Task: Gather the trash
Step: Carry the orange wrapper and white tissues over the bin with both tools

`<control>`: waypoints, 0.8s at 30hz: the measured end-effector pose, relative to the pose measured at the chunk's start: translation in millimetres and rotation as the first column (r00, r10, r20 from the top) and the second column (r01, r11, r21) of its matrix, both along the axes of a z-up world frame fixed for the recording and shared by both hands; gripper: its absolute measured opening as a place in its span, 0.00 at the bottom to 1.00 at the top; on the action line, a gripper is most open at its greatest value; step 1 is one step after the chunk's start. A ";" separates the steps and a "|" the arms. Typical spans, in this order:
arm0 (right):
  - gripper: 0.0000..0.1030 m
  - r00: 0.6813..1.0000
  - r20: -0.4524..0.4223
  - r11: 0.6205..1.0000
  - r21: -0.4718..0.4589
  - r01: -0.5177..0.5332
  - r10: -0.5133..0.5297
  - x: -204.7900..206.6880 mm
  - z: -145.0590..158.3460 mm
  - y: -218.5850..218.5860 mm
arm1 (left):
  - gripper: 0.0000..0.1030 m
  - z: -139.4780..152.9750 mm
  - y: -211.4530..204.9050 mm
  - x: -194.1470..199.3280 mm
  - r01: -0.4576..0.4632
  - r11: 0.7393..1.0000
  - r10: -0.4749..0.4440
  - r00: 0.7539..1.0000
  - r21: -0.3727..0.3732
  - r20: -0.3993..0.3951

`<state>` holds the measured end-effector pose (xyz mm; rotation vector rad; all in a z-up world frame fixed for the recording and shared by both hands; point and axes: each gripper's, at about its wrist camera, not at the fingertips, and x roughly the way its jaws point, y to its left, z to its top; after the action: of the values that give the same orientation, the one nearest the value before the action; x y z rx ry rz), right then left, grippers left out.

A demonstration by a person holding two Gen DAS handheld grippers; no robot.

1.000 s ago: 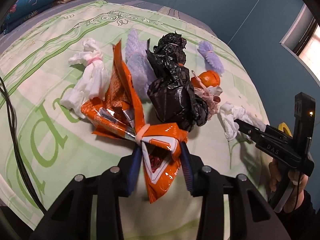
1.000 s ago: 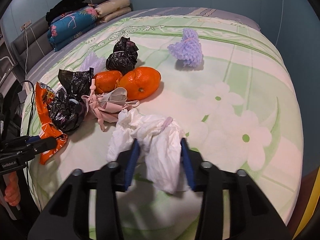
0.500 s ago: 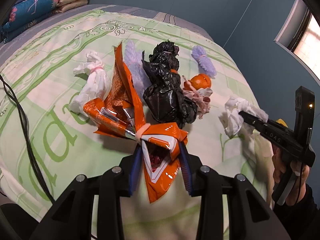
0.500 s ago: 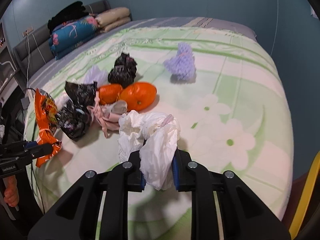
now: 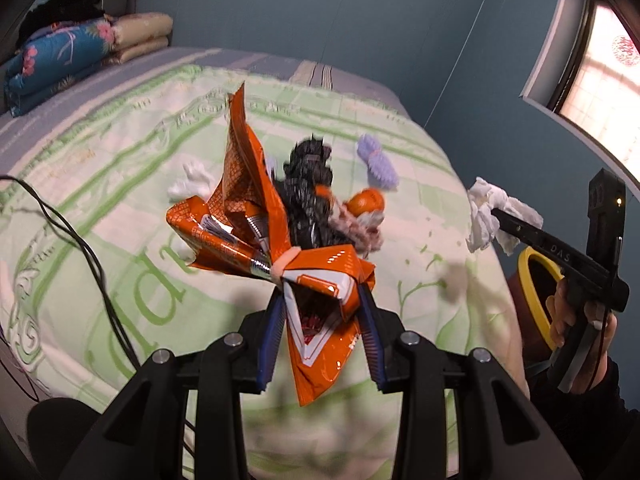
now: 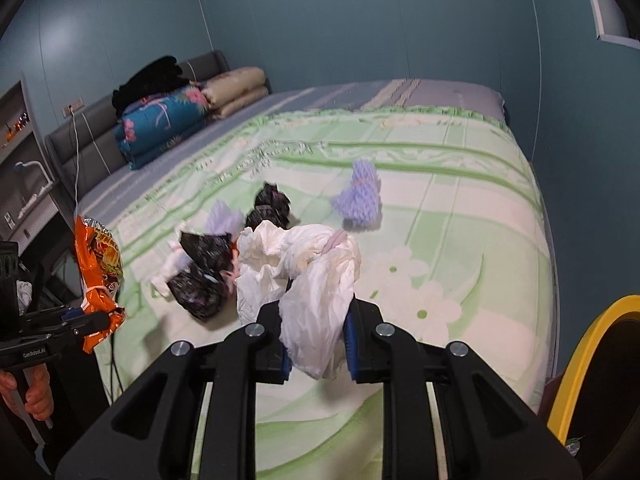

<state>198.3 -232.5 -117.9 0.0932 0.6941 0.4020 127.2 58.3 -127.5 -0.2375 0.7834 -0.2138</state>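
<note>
The left gripper (image 5: 322, 330) is clamped on a crinkly orange snack bag (image 5: 280, 240) that is tied in the middle with a pale band. The bag hangs in the air above the bed with its green and white flowered cover (image 5: 100, 200). The bag's top half sticks up and its bottom end hangs down between the blue pads (image 5: 270, 344).

The right gripper (image 6: 316, 342) is squeezed tight on a crumpled white plastic bag (image 6: 304, 276) with a pink band around it. This bag is also up in the air, over the near edge of the bed. In the left wrist view it shows far to the right, by the blue wall.

More trash lies on the cover: two black crinkled plastic bags (image 6: 202, 270), a purple foam net (image 6: 360, 200), another pale purple net (image 6: 224, 216), a small white bundle (image 5: 192, 184) and a pinkish scrap (image 5: 360, 228). An orange fruit (image 5: 364, 202) lies next to the pinkish scrap.

A bin with a yellow rim (image 6: 592, 344) stands beside the bed, low on the right. Folded blankets (image 6: 172, 120) are stacked at the far end.
</note>
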 end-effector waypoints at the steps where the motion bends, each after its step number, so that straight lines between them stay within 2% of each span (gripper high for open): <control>1: 0.18 1.000 0.011 1.000 0.005 -0.004 0.004 -3.4 5.4 -0.5 | 0.33 5.7 0.4 -2.0 -0.001 1.000 0.001 1.000 0.001 0.015; 12: 0.18 0.995 0.100 0.999 0.023 0.026 -0.028 -34.2 48.9 -17.9 | 0.33 58.3 -11.8 -15.4 0.029 0.999 -0.032 0.988 0.020 0.153; 24: 0.18 0.976 0.182 0.993 0.019 0.115 -0.117 -79.3 92.1 -63.4 | 0.33 86.8 -54.4 -14.3 0.133 0.991 -0.136 0.967 0.030 0.214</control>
<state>118.9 -295.9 -25.7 0.1028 0.5027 0.2969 112.9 3.9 -40.8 -0.1435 0.5849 -0.3559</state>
